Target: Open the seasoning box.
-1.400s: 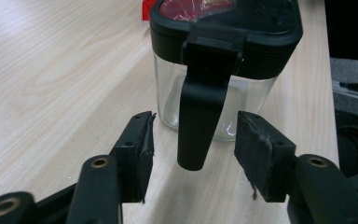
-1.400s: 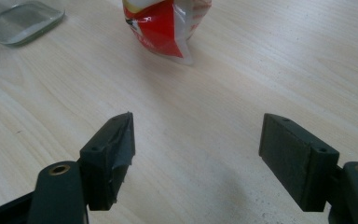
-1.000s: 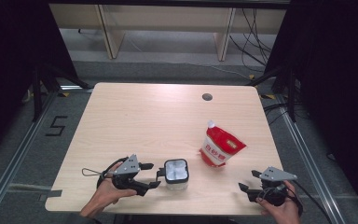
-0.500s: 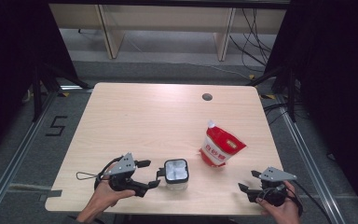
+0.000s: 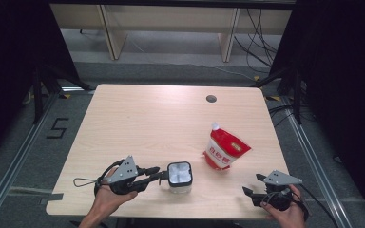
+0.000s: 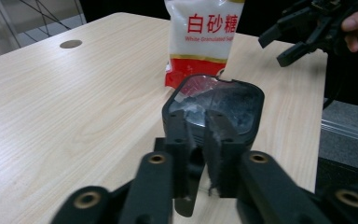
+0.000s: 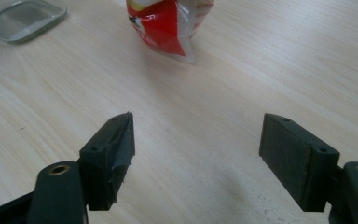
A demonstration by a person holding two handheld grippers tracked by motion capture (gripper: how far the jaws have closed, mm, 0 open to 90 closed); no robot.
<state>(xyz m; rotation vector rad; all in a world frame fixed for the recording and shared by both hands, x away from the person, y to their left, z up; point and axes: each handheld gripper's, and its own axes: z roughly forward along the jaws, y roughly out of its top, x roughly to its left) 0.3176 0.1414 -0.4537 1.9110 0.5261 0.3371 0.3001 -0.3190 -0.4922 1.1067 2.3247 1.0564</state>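
A square clear jar [image 5: 179, 173] with a black rim stands near the table's front edge. My left gripper [image 5: 164, 175] reaches it from the left. Its jaws have just been closing, and in the left gripper view they pinch the jar's [image 6: 223, 100] near wall, so the left gripper [image 6: 200, 135] is shut on it. A red and white sugar bag [image 5: 225, 149] stands upright to the right of the jar and behind it [image 6: 205, 37]. My right gripper [image 5: 247, 194] rests at the front right with its jaws wide apart over bare wood [image 7: 196, 140]. The bag [image 7: 168, 23] and jar [image 7: 21, 18] lie ahead of it.
The wooden table [image 5: 147, 123] has a round cable hole [image 5: 211, 99] at the back right. Dark floor, rails and shelving legs surround it. My right gripper [image 6: 284, 39] also shows far off in the left gripper view.
The left gripper's jaws have come together on the jar's near wall and the hand has risen slightly. The right gripper, the bag and the jar have stayed in place.
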